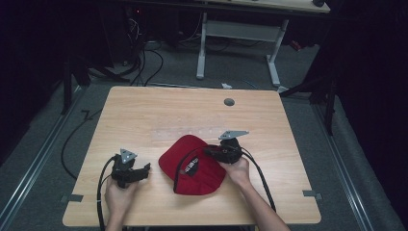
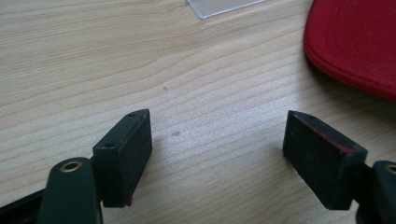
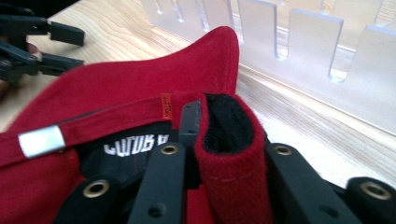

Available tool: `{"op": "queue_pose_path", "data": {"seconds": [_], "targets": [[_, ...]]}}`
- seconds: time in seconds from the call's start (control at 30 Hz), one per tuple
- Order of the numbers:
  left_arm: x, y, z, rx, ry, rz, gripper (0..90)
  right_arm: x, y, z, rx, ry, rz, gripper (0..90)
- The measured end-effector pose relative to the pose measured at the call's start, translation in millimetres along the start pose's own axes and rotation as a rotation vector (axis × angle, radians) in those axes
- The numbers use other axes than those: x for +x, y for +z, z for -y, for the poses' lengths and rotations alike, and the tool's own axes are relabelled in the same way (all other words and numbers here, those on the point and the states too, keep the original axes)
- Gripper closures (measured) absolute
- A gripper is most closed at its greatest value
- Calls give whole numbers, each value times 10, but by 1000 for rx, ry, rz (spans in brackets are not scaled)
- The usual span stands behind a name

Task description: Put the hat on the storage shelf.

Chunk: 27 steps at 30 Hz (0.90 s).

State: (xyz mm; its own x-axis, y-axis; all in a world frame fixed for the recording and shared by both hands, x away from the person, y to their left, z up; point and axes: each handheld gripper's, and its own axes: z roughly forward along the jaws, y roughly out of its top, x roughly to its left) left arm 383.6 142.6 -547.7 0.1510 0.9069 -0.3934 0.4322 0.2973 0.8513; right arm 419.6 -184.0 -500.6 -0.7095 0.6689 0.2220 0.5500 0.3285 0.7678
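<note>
A red cap [image 1: 197,173] lies upside down on the wooden table [image 1: 144,110], its inside facing up. My right gripper [image 1: 210,152] reaches in from the cap's right side and is shut on the cap's rim. In the right gripper view the jaws [image 3: 224,126] pinch a fold of red fabric with black lining; a metal buckle [image 3: 41,141] and a black label [image 3: 135,145] show beside them. My left gripper [image 1: 144,168] rests low over the table left of the cap, open, with bare wood between its pads [image 2: 126,149]. The cap's edge [image 2: 355,42] shows at the upper right of the left gripper view.
A clear slotted acrylic rack [image 3: 303,51] lies on the table just beyond the cap, faint from above [image 1: 187,132]. A round cable hole [image 1: 229,102] sits near the far edge. Cables trail off the table's near edge. A white desk frame [image 1: 240,43] stands on the floor behind.
</note>
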Motion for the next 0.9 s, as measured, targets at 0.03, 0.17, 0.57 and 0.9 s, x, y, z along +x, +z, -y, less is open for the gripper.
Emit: {"op": "queue_pose_path", "data": {"seconds": [0.03,0.17,0.57,0.9], "targets": [[0,0,0,0,0,0,242,13,-15,-6,-2,2,-3,789],[-2,-2,1,1,2,2,248,58,-54,-21,-13,-6,-7,798],[-4,-3,3,2,3,8,250,73,-327,-23,-53,28,-33,808],[-9,-1,7,11,9,16,225,-33,-596,50,-81,97,-23,810]]}}
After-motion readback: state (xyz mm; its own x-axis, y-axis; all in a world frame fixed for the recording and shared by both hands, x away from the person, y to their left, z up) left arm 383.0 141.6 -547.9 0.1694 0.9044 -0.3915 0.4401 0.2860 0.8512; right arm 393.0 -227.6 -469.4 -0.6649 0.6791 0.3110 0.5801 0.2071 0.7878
